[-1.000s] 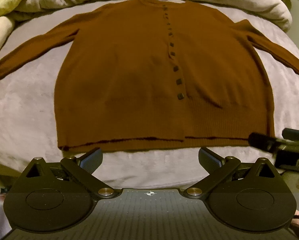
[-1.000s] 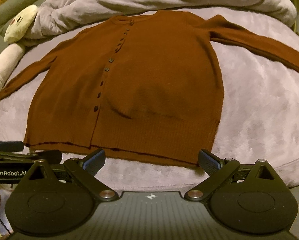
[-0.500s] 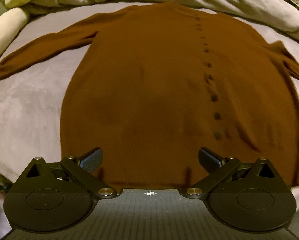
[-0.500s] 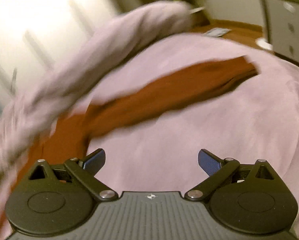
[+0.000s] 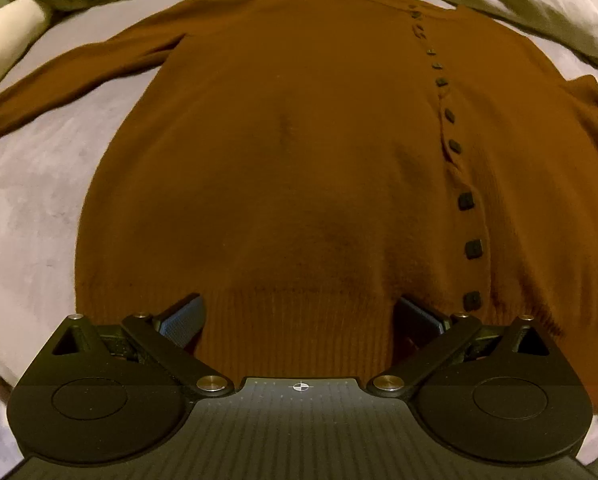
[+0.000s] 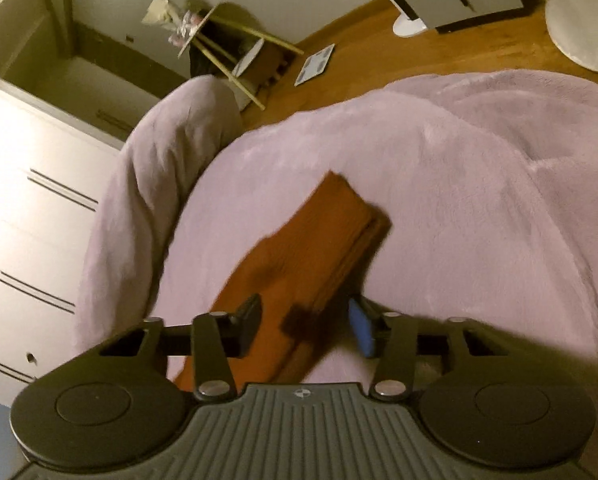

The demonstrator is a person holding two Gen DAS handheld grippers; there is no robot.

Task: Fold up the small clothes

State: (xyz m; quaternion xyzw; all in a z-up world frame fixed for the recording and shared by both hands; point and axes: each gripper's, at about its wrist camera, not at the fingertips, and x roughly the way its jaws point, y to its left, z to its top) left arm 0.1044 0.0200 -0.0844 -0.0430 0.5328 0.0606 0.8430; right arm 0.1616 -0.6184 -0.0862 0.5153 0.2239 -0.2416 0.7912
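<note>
The rust-brown knitted cardigan (image 5: 299, 160) lies flat on the lilac plush bed (image 5: 27, 208). The right gripper (image 6: 305, 330), jaws closing around its sleeve (image 6: 299, 256), may pinch bedcover too; the left gripper (image 5: 299, 320), jaws spread over the near hem, could rumple it.

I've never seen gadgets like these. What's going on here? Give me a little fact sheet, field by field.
garment: brown cardigan, spread flat, buttoned, front up
surface: lilac blanket over a bed
left gripper: fingers wide apart, straddling the ribbed hem near the bottom edge, not pinching it
right gripper: fingers closing around the end of one sleeve; the pads do not yet press on it
sleeve state: lying straight on the blanket, cuff pointing away from the camera
folding progress: none visible yet
background: white drawers, wooden floor
</note>
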